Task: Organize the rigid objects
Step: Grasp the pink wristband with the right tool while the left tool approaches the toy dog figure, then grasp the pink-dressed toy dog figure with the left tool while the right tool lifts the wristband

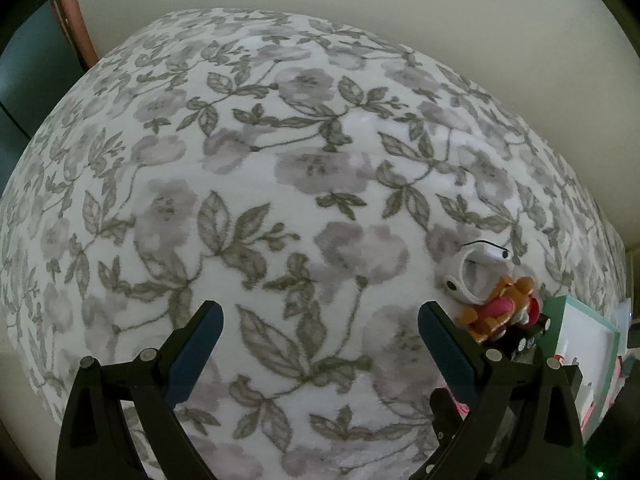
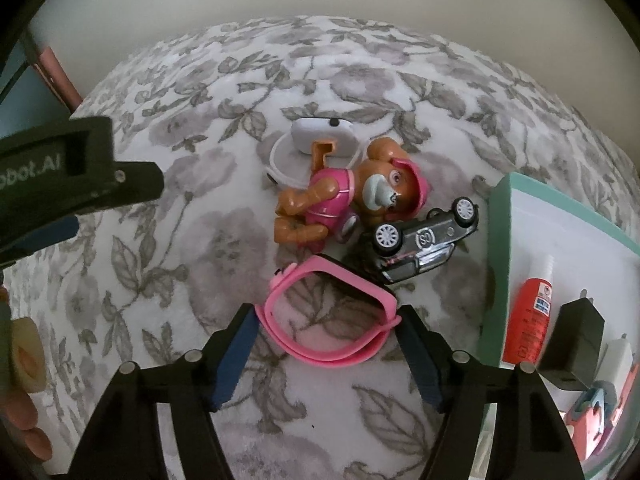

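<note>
A pink watch [image 2: 328, 320] with a looped band lies on the floral blanket [image 2: 160, 280]. My right gripper [image 2: 328, 316] straddles it, one blue pad against each side of the band. Just beyond lie a brown toy dog in pink [image 2: 340, 196], a grey toy car on its side [image 2: 424, 240] and a white earbud case with a loop [image 2: 320, 136]. My left gripper [image 1: 320, 320] hovers open over bare blanket [image 1: 280, 160] with nothing between its fingers. To its right are the same earbud case [image 1: 480, 264], the dog [image 1: 500, 308] and the car [image 1: 524, 336].
A teal-rimmed box [image 2: 500, 240] stands at the right, holding a red glue tube [image 2: 528, 320], a black charger [image 2: 576, 340] and small pink and white items. The box [image 1: 568, 320] also shows in the left wrist view. The left gripper's body [image 2: 80, 180] and a hand's fingers [image 2: 24, 420] are at the left edge.
</note>
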`<state>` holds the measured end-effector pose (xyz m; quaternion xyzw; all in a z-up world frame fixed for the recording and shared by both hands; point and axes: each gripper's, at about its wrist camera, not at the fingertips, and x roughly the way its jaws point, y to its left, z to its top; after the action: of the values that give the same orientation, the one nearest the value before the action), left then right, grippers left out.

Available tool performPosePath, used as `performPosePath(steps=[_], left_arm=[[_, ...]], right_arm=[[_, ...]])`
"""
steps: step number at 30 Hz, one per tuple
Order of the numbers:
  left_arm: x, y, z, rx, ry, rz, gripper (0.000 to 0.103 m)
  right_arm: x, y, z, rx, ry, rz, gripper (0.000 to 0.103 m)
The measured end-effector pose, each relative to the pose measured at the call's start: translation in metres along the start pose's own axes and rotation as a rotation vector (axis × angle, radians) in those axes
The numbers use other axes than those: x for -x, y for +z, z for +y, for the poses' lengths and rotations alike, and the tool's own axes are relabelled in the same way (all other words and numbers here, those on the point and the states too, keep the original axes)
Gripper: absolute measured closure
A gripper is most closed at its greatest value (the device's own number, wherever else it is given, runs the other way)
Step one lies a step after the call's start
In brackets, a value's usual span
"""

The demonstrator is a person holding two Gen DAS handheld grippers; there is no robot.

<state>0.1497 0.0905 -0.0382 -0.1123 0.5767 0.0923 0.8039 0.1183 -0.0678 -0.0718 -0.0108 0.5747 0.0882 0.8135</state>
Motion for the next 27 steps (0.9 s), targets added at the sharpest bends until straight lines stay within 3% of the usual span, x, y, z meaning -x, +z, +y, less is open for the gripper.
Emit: performPosePath(steps=[13,27], left_arm=[[0.015,0.001,-0.016,0.020,-0.036,-0.048,0.005],[0.018,-0.001,-0.054,-0.018,-0.150,-0.046,0.005]], right_arm=[[0.047,0.010,-0.035,-0.067,0.065,-0.078,0.030],[0.082,0.016,-0.121,-0.316,0.081,-0.138,0.030]])
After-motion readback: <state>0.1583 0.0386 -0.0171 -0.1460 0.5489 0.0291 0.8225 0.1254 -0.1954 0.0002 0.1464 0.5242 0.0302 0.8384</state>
